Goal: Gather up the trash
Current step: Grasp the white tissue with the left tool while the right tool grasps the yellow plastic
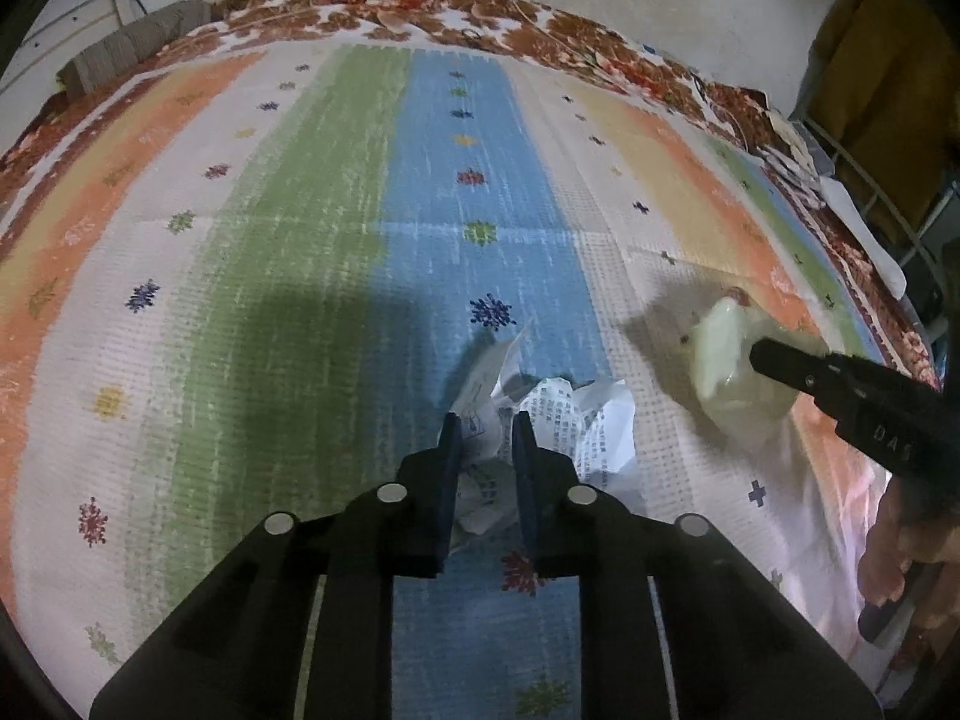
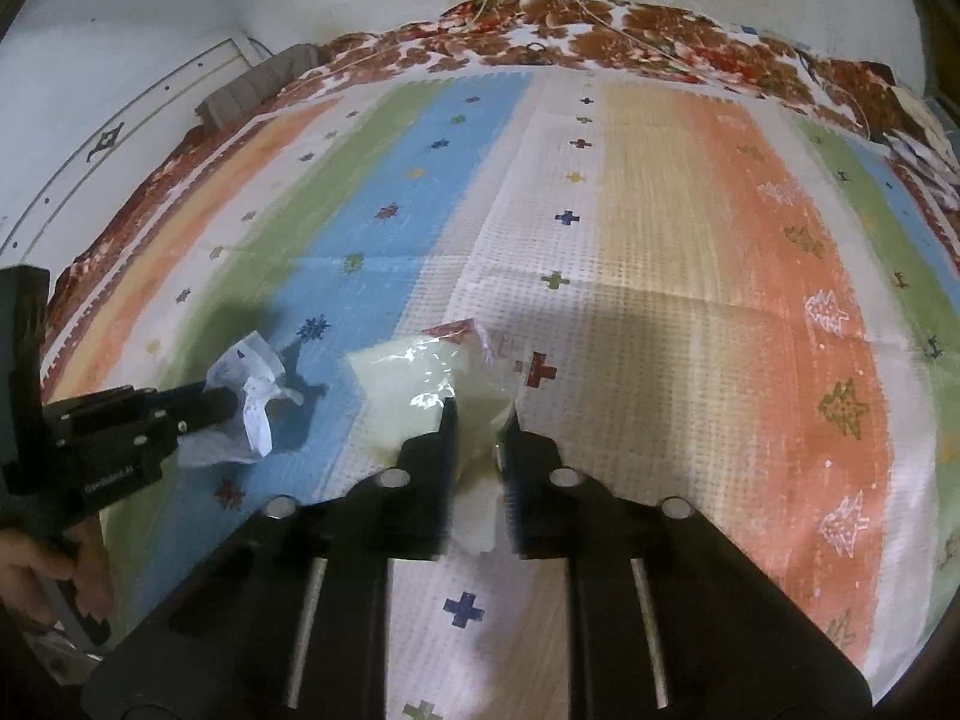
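A crumpled white printed paper [image 1: 564, 420] lies on the blue stripe of the striped mat. My left gripper [image 1: 487, 426] is shut on the paper; it also shows in the right wrist view [image 2: 255, 402], with the left gripper [image 2: 222, 402] at its edge. A clear plastic bag with pale yellowish content [image 2: 420, 390] lies on the white stripe. My right gripper [image 2: 480, 420] is shut on the bag's near end. The bag [image 1: 729, 360] and the right gripper [image 1: 759, 357] show at the right of the left wrist view.
A striped mat [image 1: 270, 240] covers a bed with a brown floral sheet [image 1: 420, 6]. A white wall stands behind. A folded grey cloth [image 1: 132, 48] lies at the far left corner. A metal rack [image 1: 870, 192] with cloths stands at the right.
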A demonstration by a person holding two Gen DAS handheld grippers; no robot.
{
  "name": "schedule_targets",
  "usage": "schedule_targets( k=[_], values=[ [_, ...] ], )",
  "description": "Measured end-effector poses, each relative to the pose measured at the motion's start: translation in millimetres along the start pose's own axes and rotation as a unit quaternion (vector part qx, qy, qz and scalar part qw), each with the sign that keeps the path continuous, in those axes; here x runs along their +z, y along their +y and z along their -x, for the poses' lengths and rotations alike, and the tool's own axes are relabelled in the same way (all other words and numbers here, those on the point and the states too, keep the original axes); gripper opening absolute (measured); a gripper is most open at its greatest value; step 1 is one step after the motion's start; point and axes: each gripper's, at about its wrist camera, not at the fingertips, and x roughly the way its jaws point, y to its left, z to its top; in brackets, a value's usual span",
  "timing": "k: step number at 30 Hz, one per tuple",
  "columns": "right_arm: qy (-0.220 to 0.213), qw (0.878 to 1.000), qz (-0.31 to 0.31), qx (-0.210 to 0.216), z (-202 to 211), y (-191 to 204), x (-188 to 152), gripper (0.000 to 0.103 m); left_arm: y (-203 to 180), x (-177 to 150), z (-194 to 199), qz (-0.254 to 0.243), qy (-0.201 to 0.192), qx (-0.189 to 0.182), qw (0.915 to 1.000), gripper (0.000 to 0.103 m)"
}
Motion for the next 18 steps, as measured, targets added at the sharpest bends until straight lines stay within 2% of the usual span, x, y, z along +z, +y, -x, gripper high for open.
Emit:
schedule_targets(
  k=[6, 11, 18],
  values=[
    [-0.005, 1.000, 0.013, -0.007, 12.8, 7.3, -4.4, 0.010, -1.9, 0.3, 10.3, 0.009, 0.000, -0.001, 1.0000, 0.008],
    [-0.004, 0.999, 0.028, -0.016, 30.0, 13.7, -12.1, 0.010, -11.8, 1.5, 28.1, 0.003, -0.001, 0.006, 1.0000, 0.008],
    [0.000, 0.998, 0.054, -0.031, 57.7, 20.0, -24.2, 0.010, -11.1, -12.6, 49.4, 0.064, 0.038, -0.014, 0.9972, 0.006]
  ],
)
